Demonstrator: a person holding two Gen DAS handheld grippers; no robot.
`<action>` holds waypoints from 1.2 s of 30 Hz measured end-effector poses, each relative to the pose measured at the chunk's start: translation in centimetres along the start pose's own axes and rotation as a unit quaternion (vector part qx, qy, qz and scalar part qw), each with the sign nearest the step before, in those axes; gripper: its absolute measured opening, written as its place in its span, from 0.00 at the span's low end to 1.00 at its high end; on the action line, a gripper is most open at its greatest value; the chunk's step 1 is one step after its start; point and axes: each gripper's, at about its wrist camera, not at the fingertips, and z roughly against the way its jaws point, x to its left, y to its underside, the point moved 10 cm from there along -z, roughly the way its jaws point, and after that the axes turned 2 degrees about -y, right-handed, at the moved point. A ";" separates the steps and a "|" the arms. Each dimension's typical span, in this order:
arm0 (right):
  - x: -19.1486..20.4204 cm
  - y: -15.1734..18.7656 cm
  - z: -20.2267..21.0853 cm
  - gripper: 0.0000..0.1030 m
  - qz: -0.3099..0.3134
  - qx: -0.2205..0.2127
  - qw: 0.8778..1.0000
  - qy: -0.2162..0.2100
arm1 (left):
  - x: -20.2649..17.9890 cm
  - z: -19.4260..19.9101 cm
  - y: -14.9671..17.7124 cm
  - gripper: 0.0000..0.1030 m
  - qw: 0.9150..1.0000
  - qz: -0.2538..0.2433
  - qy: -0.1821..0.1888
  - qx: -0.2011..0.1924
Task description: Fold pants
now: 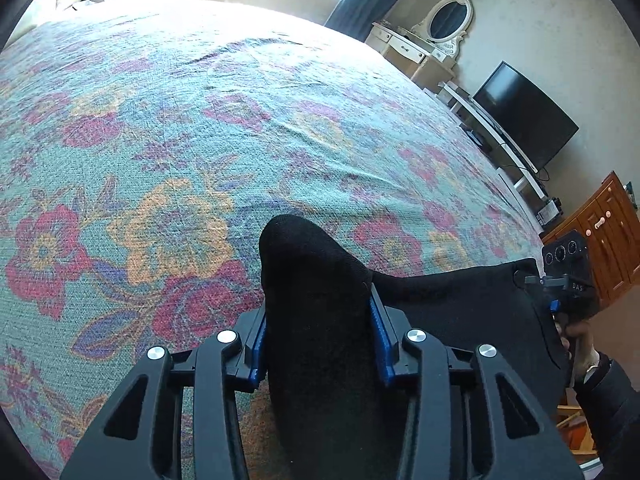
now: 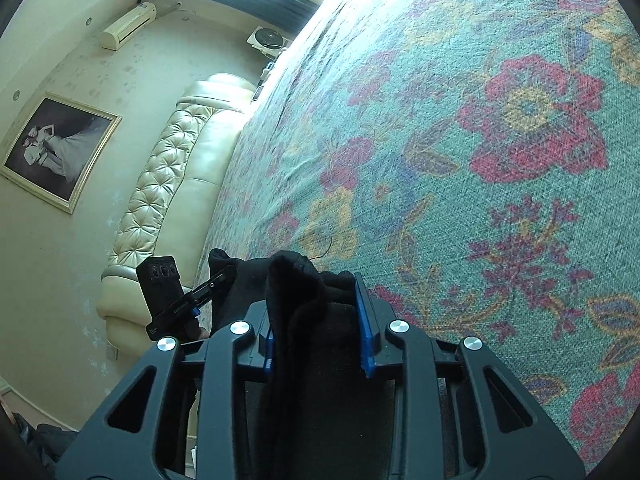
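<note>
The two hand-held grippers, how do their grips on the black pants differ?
The left hand-held gripper clamps a thick, smooth bulge of the black pants that rises past its blue pads, while the right hand-held gripper pinches a narrower, crumpled bunch. The left views the bedspread upright; the right views it tilted. Both are shut on the same garment.

A home bedroom: a wide bed (image 1: pixel 200 120) under a floral cover fills both views. The left wrist view shows a dressing table with oval mirror (image 1: pixel 448 20) and a television (image 1: pixel 524 116) upper right; the right wrist view, a tufted headboard (image 2: pixel 168 184) and framed portrait (image 2: pixel 56 144) at left.
</note>
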 end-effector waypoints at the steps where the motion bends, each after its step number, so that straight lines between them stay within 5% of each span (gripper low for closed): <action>1: 0.3 -0.2 -0.3 0.29 0.002 -0.001 1.000 -0.001 | 0.3 0.1 0.0 0.40 1.000 0.000 -0.001 -0.001; 28: 4.7 -4.6 -11.8 0.28 -0.022 -0.005 0.997 -0.072 | 10.3 2.6 -6.0 0.40 0.998 0.021 -0.060 -0.017; 36: 3.8 -5.5 -13.3 0.27 -0.040 0.001 0.996 -0.079 | 12.2 1.4 -6.7 0.40 0.998 0.047 -0.045 -0.011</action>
